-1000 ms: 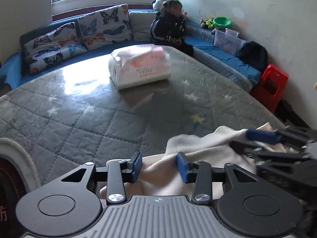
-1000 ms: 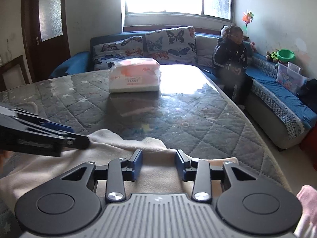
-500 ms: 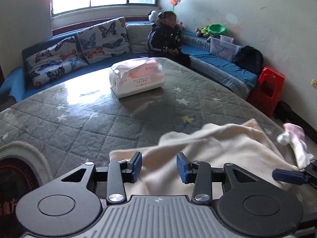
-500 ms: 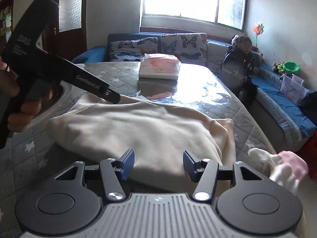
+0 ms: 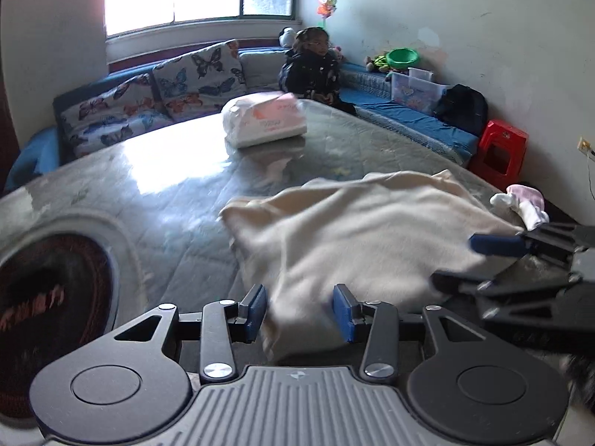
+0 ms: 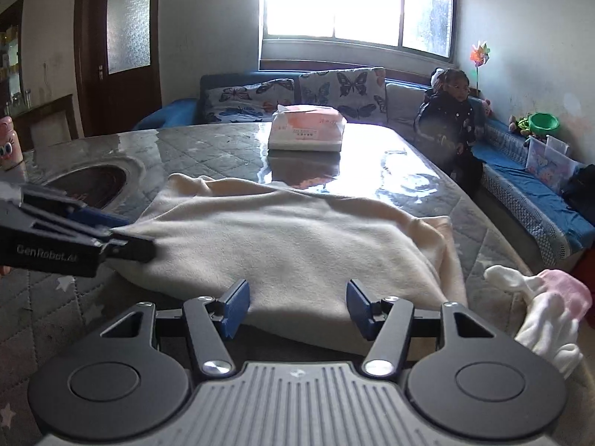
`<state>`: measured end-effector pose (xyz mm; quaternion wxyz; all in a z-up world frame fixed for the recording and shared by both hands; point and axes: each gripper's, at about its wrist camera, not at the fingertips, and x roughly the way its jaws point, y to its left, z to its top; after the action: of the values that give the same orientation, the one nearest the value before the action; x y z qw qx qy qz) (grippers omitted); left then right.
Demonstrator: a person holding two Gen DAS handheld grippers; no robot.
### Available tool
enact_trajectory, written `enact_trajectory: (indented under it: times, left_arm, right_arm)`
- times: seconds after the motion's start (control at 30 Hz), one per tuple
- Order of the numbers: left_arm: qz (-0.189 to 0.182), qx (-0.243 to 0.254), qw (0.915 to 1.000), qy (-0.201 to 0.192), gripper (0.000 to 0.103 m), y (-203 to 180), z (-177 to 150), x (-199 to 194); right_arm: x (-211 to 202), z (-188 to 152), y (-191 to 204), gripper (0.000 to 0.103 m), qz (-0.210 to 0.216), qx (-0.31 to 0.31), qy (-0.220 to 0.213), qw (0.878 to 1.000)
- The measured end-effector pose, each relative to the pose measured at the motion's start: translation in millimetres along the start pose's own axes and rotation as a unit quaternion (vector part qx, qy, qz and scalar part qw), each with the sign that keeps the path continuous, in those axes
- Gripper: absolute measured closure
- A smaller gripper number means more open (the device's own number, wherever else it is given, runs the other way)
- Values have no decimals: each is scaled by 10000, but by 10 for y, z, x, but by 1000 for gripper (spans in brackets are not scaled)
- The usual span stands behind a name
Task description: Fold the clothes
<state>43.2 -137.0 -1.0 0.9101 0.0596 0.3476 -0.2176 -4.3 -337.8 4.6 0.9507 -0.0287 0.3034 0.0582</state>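
While both grippers hover at the near edge, a quilted grey table (image 6: 193, 148) covered by a glossy clear sheet fills most of each view. Behind it runs a blue corner sofa (image 6: 539, 200) with 2 butterfly-print cushions (image 6: 342, 89), where a seated person in a dark jacket (image 6: 448, 119) is visible. Next in size, a cream fleece garment (image 6: 290, 238) lies spread on the near right part of the table, its surface rumpled and its right edge doubled over. A round recessed opening (image 6: 96, 182) sits in the tabletop to the left of the garment. A white and pink plastic-wrapped package (image 6: 306, 132) rests at the far middle of the table, well apart from the garment. Small pink and white socks (image 6: 550, 308) lie at the table's right edge, just beside the garment. The left gripper (image 5: 299, 310) stands moderately spread, its 2 blue pads on either side of the garment's near corner without pinching it. The right gripper (image 6: 295, 308) is spread wide over the garment's near hem, holding nothing.
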Motion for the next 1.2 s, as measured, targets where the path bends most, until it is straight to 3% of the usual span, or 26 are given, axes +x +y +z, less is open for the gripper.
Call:
enact_trajectory:
  times: [0.3, 0.33, 0.5, 0.63, 0.83, 1.2]
  left_arm:
    - [-29, -354, 9992, 167, 54, 85, -101, -75]
    - [-32, -352, 9992, 191, 48, 69, -109, -95]
    - [-24, -398, 9983, 414, 38, -60, -167, -128]
    - [38, -374, 9985, 406, 25, -152, -190, -204]
    - [82, -373, 9983, 449, 15, -241, -234, -288]
    - [196, -456, 9975, 495, 7, -283, -356, -431]
  right_arm:
    - [-99, -66, -105, 41, -129, 109, 89, 9998]
    - [-126, -71, -96, 36, -104, 141, 96, 9998]
    - [-253, -101, -39, 20, 15, 293, 125, 9995]
    - [-344, -155, 39, 11, 2, 340, 85, 9994]
    - [-463, -207, 96, 0, -136, 318, 54, 9994]
    - [-623, -306, 183, 0, -248, 355, 56, 9990]
